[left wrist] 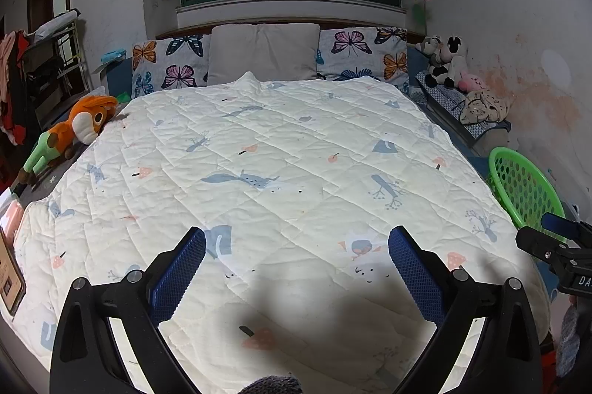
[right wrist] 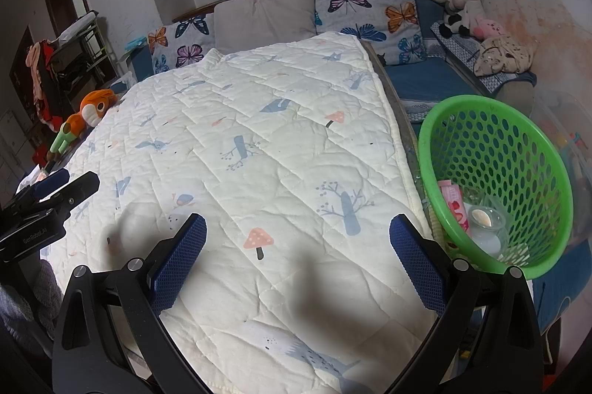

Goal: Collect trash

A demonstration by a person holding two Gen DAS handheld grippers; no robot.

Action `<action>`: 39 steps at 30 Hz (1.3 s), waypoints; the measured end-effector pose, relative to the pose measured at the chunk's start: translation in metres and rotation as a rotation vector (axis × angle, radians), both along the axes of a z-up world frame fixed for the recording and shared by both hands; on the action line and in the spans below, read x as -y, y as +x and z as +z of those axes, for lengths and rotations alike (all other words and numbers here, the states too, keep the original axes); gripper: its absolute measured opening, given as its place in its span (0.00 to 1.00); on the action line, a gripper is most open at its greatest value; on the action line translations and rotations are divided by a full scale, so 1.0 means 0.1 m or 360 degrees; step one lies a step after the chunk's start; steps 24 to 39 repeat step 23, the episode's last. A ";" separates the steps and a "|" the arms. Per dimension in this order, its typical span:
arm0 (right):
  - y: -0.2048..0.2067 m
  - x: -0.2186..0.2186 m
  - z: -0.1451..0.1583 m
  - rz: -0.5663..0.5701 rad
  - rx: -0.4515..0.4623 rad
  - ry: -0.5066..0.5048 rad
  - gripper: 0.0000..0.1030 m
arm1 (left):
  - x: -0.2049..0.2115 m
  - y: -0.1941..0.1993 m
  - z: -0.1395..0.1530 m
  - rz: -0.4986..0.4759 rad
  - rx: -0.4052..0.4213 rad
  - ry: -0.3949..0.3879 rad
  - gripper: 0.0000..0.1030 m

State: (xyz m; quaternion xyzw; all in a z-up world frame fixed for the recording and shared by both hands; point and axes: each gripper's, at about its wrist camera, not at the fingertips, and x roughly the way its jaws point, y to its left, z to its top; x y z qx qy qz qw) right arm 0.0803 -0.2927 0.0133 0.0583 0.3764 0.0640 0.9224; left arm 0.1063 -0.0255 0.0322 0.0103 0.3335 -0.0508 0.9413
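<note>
Inside one green basket [right wrist: 518,142]: pink wrapper [right wrist: 454,205], clear cup [right wrist: 486,227].

left wrist: bed foot, facing headboard | right wrist: angled left | shared: quilt [left wrist: 288,149]

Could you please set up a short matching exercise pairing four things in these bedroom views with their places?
Things:
1. green basket
2. orange plush toy
3. grey pillow
4. pink wrapper

Places:
A. between the two butterfly pillows
B. inside the basket
C. beside the bed's right edge
D. at the quilt's left edge

Pairs: 1-C, 2-D, 3-A, 4-B
</note>
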 end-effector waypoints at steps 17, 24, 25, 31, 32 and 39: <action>0.01 -0.03 0.04 0.0030 0.0020 0.0017 0.96 | -0.01 -0.01 0.06 0.0005 0.0039 0.0020 0.93; 0.00 -0.05 0.05 0.0043 0.0034 0.0014 0.96 | -0.04 0.02 0.07 0.0008 0.0047 0.0030 0.93; 0.00 -0.05 0.05 0.0043 0.0034 0.0014 0.96 | -0.04 0.02 0.07 0.0008 0.0047 0.0030 0.93; 0.00 -0.05 0.05 0.0043 0.0034 0.0014 0.96 | -0.04 0.02 0.07 0.0008 0.0047 0.0030 0.93; 0.00 -0.05 0.05 0.0043 0.0034 0.0014 0.96 | -0.04 0.02 0.07 0.0008 0.0047 0.0030 0.93; 0.00 -0.05 0.05 0.0043 0.0034 0.0014 0.96 | -0.04 0.02 0.07 0.0008 0.0047 0.0030 0.93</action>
